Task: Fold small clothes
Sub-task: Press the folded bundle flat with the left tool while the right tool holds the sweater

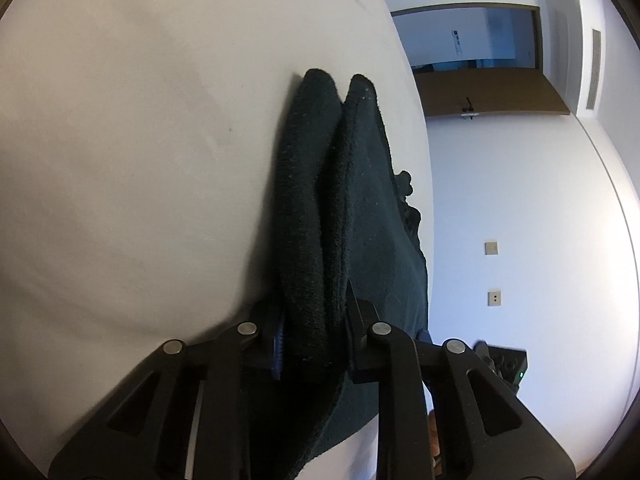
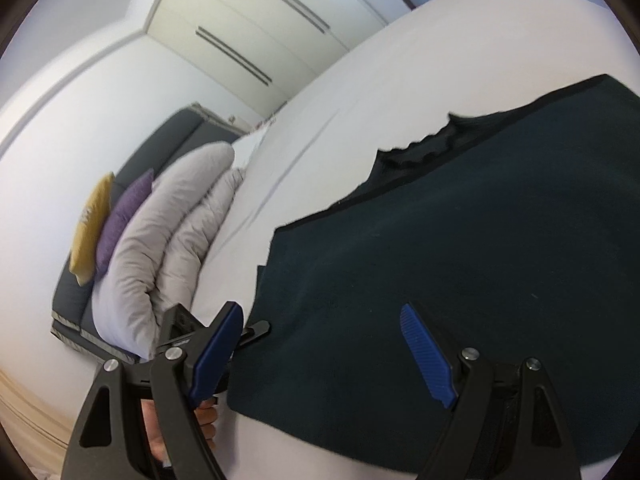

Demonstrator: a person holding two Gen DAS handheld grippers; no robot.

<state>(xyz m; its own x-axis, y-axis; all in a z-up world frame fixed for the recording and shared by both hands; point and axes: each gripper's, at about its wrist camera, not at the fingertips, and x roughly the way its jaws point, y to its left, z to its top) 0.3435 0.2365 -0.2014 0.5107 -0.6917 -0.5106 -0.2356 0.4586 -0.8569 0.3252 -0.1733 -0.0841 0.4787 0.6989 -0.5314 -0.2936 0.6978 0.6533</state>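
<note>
**Left gripper pinches a fold of dark cloth; right gripper wide open above it**

A dark green garment lies spread on a white bed sheet, one scalloped edge turned toward the far side. In the left wrist view the left gripper has its jaws drawn in close on a doubled-up ridge of the same garment, which stands up between the fingers in two thick folds and runs away from the camera near the edge of the bed.

The right gripper hangs just over the near part of the cloth, its blue ribbed pads spread far apart and holding nothing; whether the tips touch the fabric is hard to tell.

Beside the bed stand grey pillows, a purple cushion and a yellow cushion against a dark headboard.
</note>
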